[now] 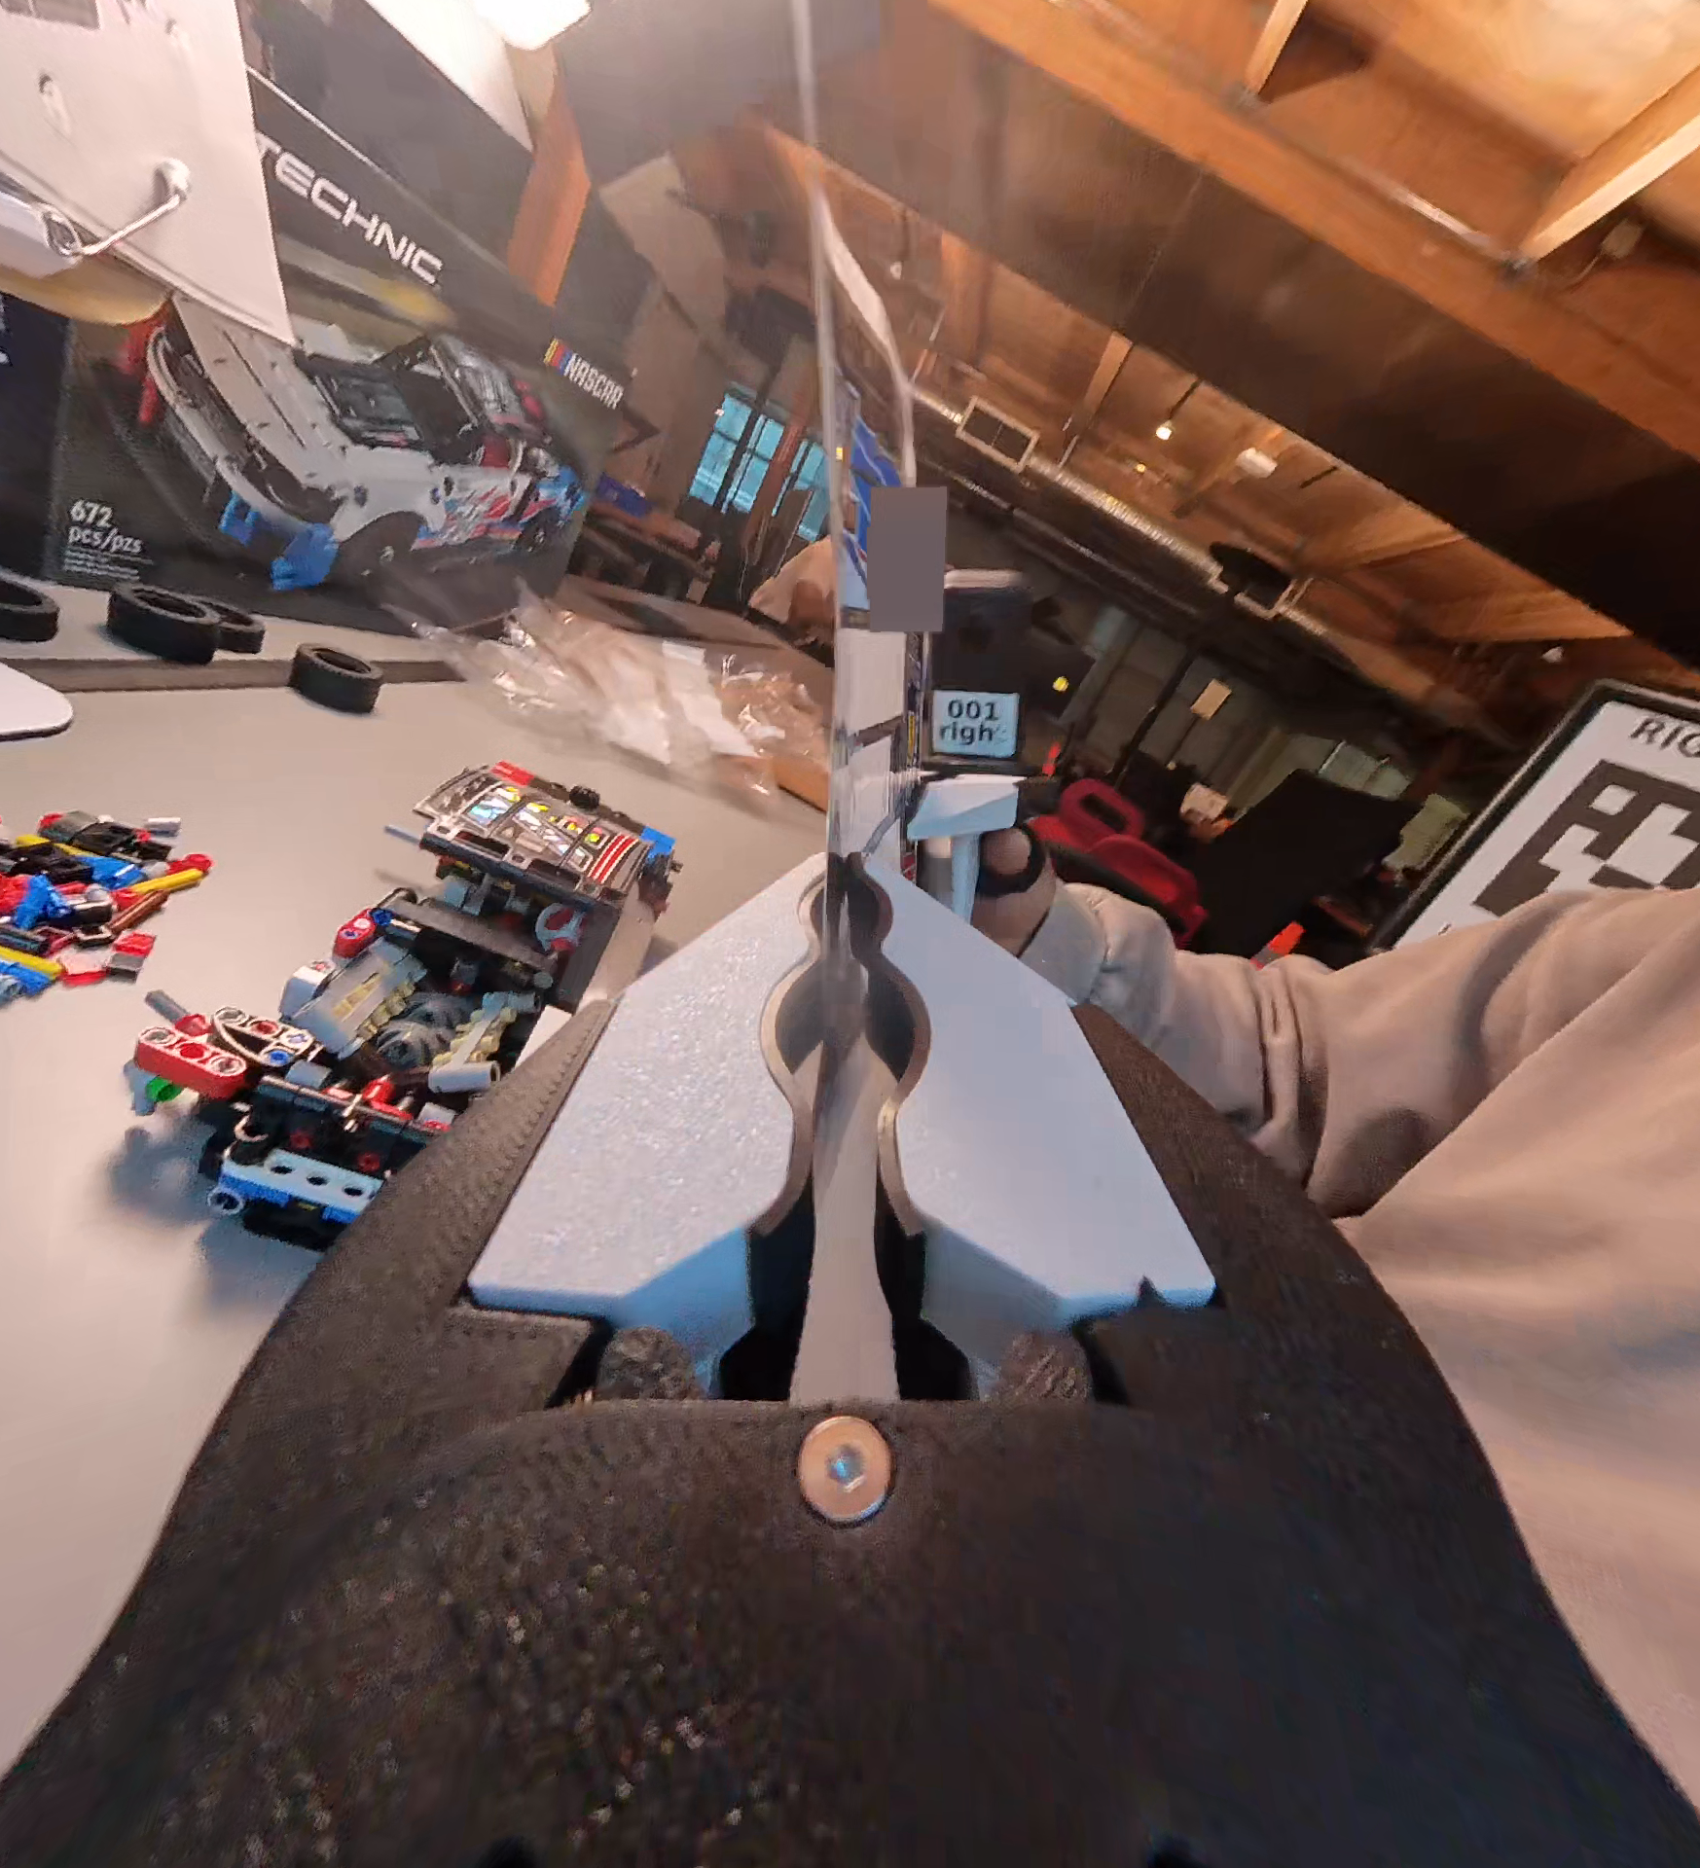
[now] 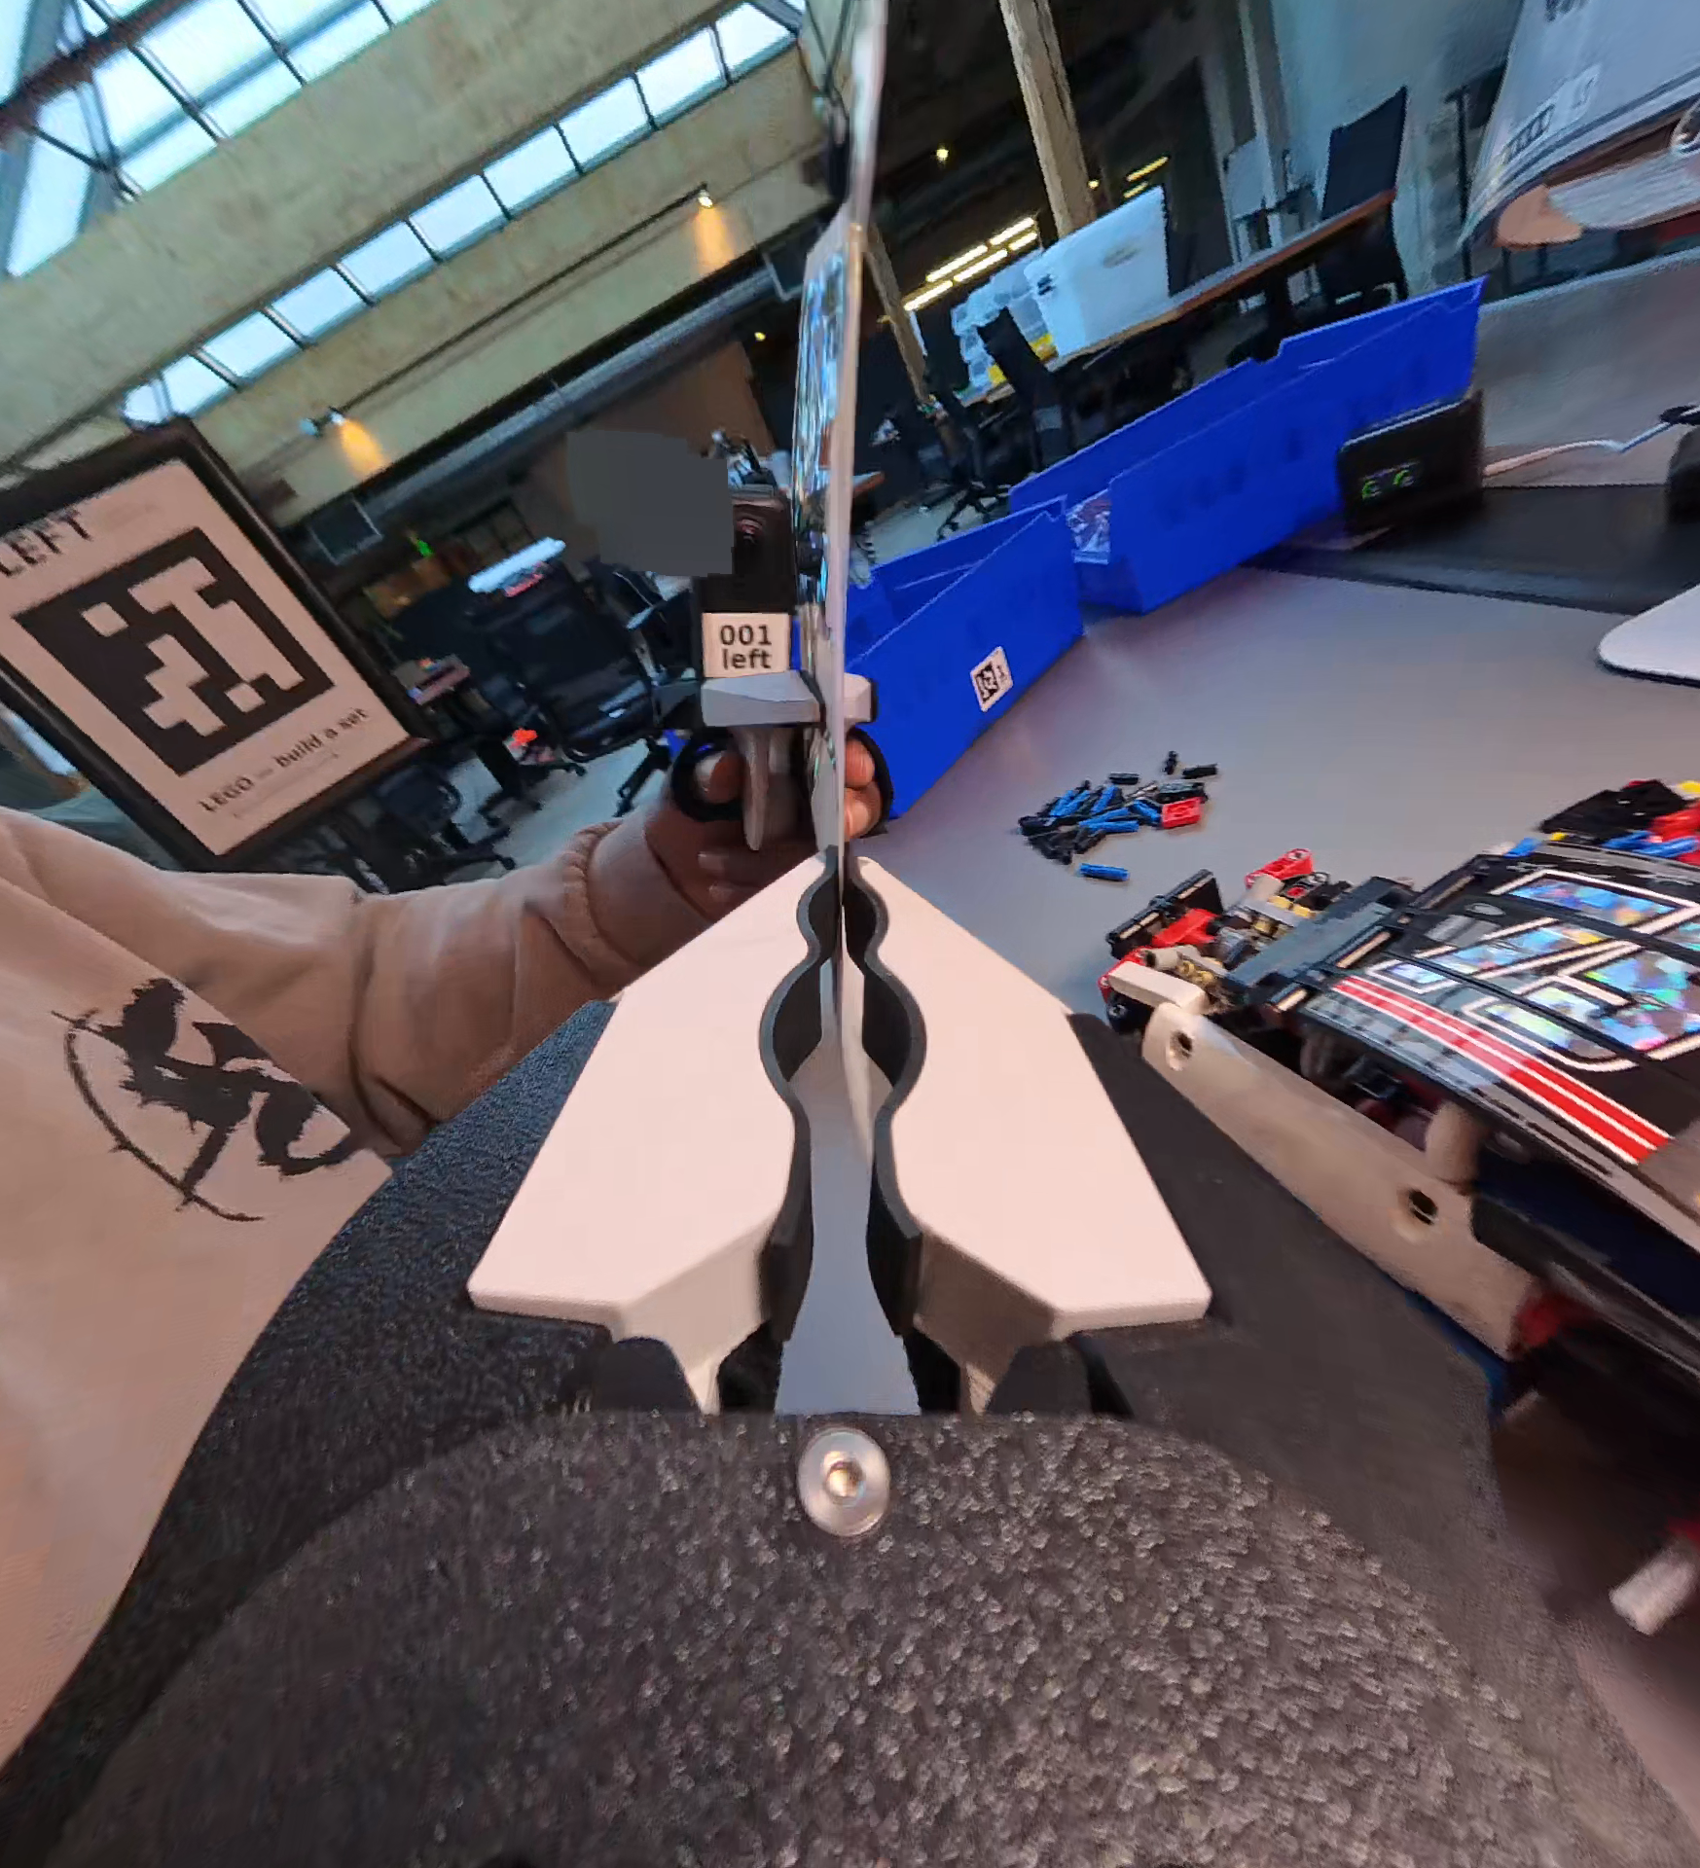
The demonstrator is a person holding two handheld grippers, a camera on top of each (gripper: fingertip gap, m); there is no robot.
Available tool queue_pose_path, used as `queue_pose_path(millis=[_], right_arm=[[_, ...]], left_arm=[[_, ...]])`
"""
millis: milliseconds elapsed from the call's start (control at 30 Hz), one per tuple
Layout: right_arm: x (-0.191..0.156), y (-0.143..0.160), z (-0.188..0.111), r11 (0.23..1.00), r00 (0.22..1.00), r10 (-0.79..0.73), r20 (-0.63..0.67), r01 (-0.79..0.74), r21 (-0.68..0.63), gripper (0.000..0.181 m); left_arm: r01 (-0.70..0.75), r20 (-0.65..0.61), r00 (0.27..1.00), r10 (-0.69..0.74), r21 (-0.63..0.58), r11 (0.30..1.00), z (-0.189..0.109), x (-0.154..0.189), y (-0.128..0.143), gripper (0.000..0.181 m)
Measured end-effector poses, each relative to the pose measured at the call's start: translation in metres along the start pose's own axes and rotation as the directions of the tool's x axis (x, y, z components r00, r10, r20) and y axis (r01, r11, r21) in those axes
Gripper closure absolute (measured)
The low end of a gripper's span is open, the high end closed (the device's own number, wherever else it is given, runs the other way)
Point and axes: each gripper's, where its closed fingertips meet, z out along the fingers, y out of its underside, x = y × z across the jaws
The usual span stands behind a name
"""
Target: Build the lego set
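Note:
I see a thin glossy printed sheet (image 1: 851, 606) edge-on, standing upright between both grippers. My left gripper (image 1: 843, 869) is shut on its near edge. My right gripper (image 2: 840, 869) is shut on the same sheet (image 2: 830, 404) from the opposite side. Each gripper shows in the other's view, pinching the sheet: the right one in the left wrist view (image 1: 957, 799), the left one in the right wrist view (image 2: 785, 697). The part-built lego car (image 1: 441, 1001) lies on the grey table to my left gripper's left. In the right wrist view the car (image 2: 1493, 1021) lies close on the right.
Loose coloured pieces (image 1: 47, 900) lie left of the car, and small blue and black pins (image 2: 1118, 804) lie beyond it. Black tyres (image 1: 163, 619) and the set's box (image 1: 340, 404) stand at the back. Clear plastic bags (image 1: 643, 687) and blue bins (image 2: 977, 617) are farther off. The tips of one gripper are about 9 centimeters away from the tips of the other.

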Motion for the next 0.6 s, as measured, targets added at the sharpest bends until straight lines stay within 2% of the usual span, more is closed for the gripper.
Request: queue_pose_path(millis=[100,333,433,500,600], right_arm=[[0.006,0.002,-0.006,0.999,0.998,-0.026,-0.051,0.024,-0.025,0.181],[0.012,-0.006,-0.017,0.994,0.994,0.107,-0.022,-0.106,0.025,0.181],[0.013,-0.011,-0.021,0.991,0.992,0.121,-0.016,-0.120,0.051,0.181],[0.013,-0.012,-0.022,0.995,0.996,0.086,-0.025,-0.084,0.059,0.181],[0.005,-0.024,-0.023,0.989,0.999,0.045,-0.004,-0.044,0.143,0.180]], left_arm=[[0.009,0.015,1.000,-0.008,-0.035,0.999,0.004,-0.003,0.009,0.181],[0.046,-0.022,0.999,-0.049,-0.137,0.990,0.010,-0.001,0.031,0.173],[-0.001,0.006,1.000,0.002,-0.178,0.984,0.013,-0.003,0.041,0.181],[-0.029,0.025,0.999,0.034,-0.172,0.985,0.015,-0.003,0.040,0.181],[-0.018,0.000,1.000,0.018,-0.088,0.996,0.015,0.004,0.027,0.181]])
